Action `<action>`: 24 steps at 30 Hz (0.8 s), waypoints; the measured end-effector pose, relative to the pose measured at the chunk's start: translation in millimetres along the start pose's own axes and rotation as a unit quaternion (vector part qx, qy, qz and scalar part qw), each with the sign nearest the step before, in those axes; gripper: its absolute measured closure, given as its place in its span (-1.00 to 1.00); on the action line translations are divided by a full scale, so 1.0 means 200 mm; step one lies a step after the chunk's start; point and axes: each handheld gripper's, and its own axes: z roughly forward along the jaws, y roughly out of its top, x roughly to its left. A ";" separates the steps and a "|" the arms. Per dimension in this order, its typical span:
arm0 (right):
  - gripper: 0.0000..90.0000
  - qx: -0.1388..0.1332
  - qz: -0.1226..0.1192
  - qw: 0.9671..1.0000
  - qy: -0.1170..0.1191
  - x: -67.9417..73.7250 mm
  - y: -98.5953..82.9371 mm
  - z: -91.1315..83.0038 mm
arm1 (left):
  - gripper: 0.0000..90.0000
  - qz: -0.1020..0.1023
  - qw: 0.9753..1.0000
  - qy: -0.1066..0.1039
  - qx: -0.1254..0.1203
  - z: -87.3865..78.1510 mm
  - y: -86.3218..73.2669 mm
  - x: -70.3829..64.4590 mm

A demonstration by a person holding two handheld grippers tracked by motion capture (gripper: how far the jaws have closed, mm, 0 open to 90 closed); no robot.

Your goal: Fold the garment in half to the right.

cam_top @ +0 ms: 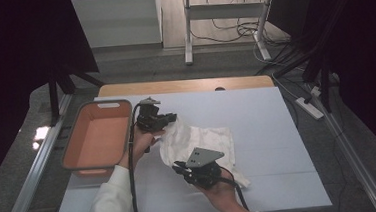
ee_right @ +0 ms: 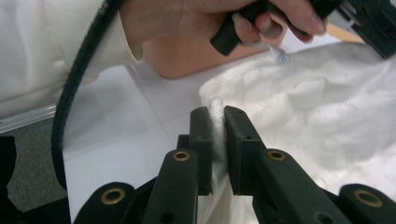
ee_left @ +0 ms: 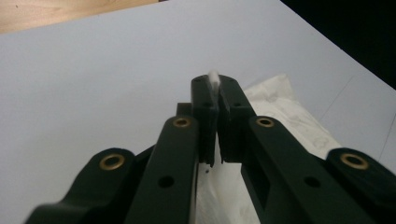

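A crumpled white cloth (cam_top: 203, 142) lies on the white table top, between my two grippers. My left gripper (cam_top: 171, 119) is at the cloth's far left corner and is shut on it; in the left gripper view a fold of the white cloth (ee_left: 214, 79) pokes out between the closed jaws of the left gripper (ee_left: 214, 95). My right gripper (cam_top: 179, 165) is at the cloth's near left edge, also shut on it. In the right gripper view the white cloth (ee_right: 299, 107) is pinched between the jaws of the right gripper (ee_right: 216, 116), and the other hand (ee_right: 224, 16) shows beyond.
An orange bin (cam_top: 97, 137) with a grey rim stands at the left of the white table top (cam_top: 256, 111), close to the left hand. A wooden table edge (cam_top: 184, 85) runs along the back. Black cables trail from both grippers toward the person.
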 end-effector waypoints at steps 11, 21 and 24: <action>0.81 0.014 0.011 1.000 -0.011 -0.02 -0.07 -0.05 | 0.91 0.005 1.000 0.000 -0.005 0.02 0.00 -0.04; 0.82 0.025 0.029 0.999 -0.026 -0.06 -0.15 -0.14 | 0.90 0.015 1.000 -0.008 -0.010 0.08 0.02 -0.11; 0.82 0.026 0.033 0.999 -0.030 -0.07 -0.17 -0.16 | 0.90 0.020 1.000 -0.010 -0.008 0.11 0.03 -0.13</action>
